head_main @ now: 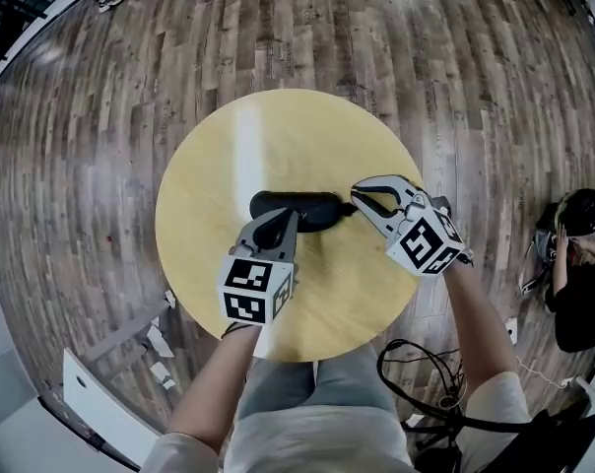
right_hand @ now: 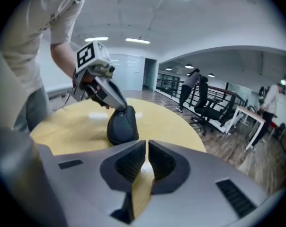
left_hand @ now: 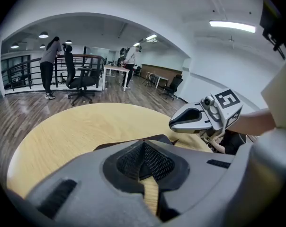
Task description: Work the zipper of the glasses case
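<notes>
A black glasses case lies in the middle of the round yellow table. My left gripper is shut, and its tip rests on the near top of the case. In the right gripper view that left gripper presses down on the case. From the left gripper view only the case's dark edge shows past the shut left gripper. My right gripper hovers at the case's right end, shut to a thin slit with nothing visible between the pads. Up close, the right gripper points at the case.
Wood floor surrounds the table. A person in black crouches at the right, and cables lie on the floor near my feet. Farther off are an office chair, a railing, desks and standing people.
</notes>
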